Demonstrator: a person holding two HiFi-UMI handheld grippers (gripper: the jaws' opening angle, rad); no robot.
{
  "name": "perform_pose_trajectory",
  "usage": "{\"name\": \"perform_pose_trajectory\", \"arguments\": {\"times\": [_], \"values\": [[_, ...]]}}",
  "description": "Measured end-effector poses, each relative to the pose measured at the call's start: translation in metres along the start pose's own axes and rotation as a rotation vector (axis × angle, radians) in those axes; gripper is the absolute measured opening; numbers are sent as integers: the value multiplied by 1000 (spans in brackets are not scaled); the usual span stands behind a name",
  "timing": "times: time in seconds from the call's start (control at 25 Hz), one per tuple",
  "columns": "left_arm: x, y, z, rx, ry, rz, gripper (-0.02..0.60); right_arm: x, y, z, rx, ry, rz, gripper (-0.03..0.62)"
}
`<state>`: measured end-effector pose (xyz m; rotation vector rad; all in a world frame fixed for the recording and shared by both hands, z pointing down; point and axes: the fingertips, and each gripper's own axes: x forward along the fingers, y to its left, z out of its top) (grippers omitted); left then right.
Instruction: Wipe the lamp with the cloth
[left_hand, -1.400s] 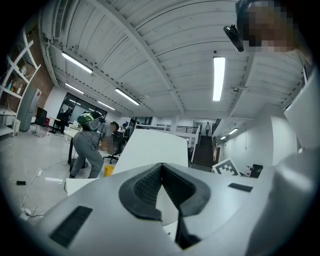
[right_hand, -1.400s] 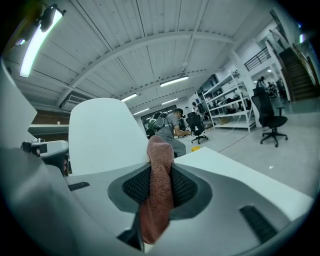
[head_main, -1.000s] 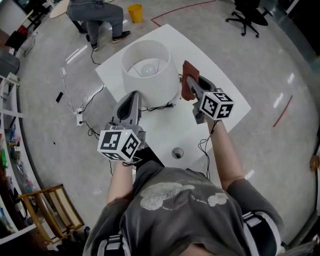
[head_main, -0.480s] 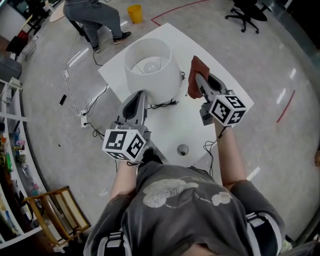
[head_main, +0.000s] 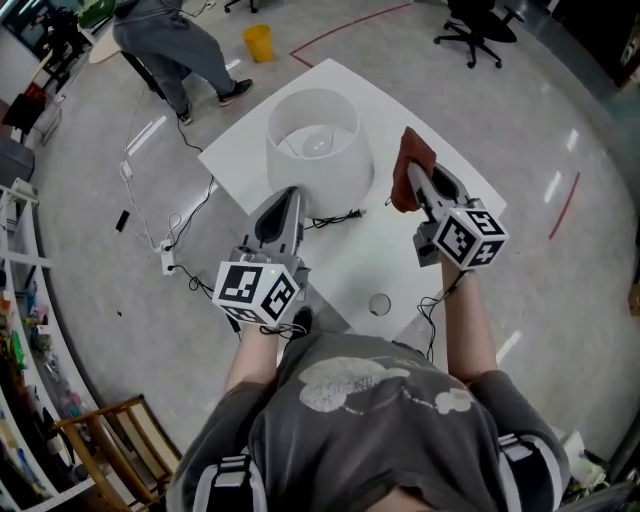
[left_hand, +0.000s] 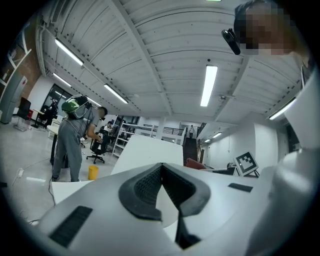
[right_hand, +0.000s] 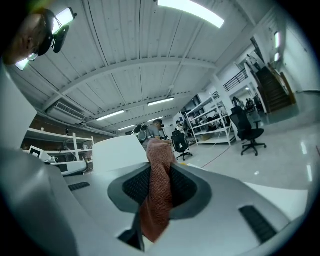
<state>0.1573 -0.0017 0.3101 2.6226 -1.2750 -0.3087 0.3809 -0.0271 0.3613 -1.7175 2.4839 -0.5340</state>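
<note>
Between the pads (right_hand: 186, 189) of the right gripper (head_main: 412, 180): one rust-brown cloth (head_main: 410, 158), clamped, ends hanging free. Left gripper (head_main: 288, 198): jaws were pressed together, holding nothing. Both were poised over the white table (head_main: 350, 255). The lamp (head_main: 318, 150) stood by its far-left edge, with the cloth near the shade's right side.

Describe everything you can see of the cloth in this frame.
The cloth is reddish-brown with a nubby, towel-like weave. Bunched narrow, it is pinched between the jaws of the right claw, one end poking past the tips, the other hanging below. It is held to the right of the white lamp shade, apart from it.
</note>
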Motion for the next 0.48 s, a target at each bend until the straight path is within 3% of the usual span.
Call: {"name": "perform_pose_trajectory", "arguments": {"times": [0.2,0.48], "values": [[-1,2,4,-21,2,-79,8,-18,9,-2,-8,-1,-58,86],[49,19,0,-49,25,-120,8,22,-9,3,-11,31,-73,86]]}}
